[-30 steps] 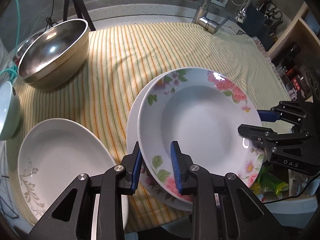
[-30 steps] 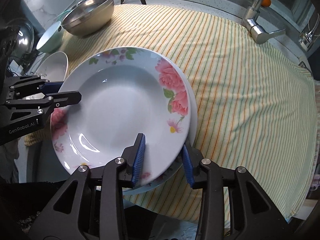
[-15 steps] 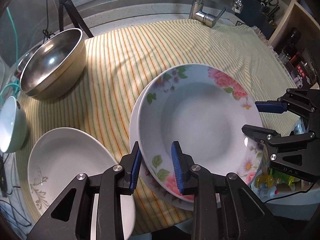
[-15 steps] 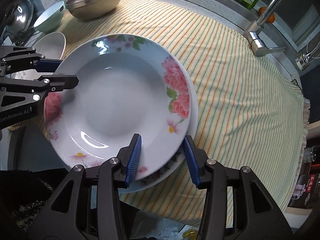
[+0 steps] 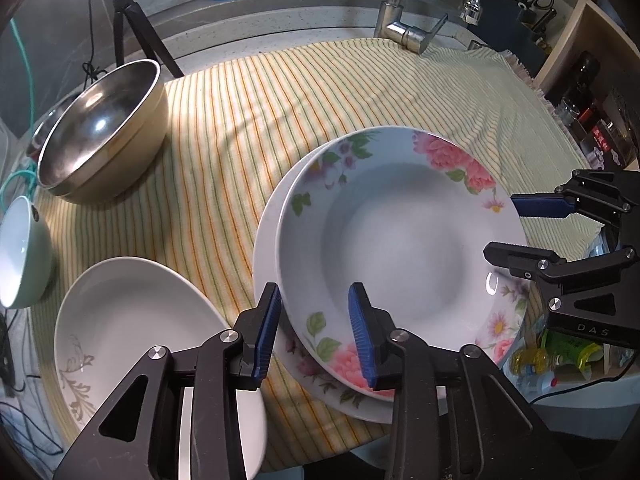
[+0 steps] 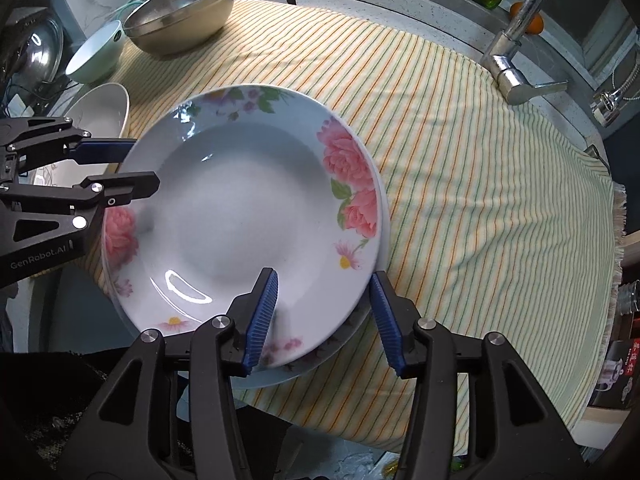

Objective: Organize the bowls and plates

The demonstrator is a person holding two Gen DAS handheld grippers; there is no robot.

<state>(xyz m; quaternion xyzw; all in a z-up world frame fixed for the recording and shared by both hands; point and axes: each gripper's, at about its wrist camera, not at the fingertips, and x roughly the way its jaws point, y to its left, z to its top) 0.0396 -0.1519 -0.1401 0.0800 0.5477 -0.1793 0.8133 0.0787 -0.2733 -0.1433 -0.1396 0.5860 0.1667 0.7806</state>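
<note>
Both grippers straddle the floral plate [image 6: 256,208] — jaws just opened, pads clear of its rim.
Left gripper [image 5: 314,330] and right gripper [image 6: 324,316] have let it rest stacked on a white plate [image 5: 266,248] on the cloth [image 6: 480,184] — likely nesting like with like.

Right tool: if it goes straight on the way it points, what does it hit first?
The floral plate: its near rim lies between the open fingers of the right tool, stacked on a white plate. Gap to the rim is hard to judge.
</note>
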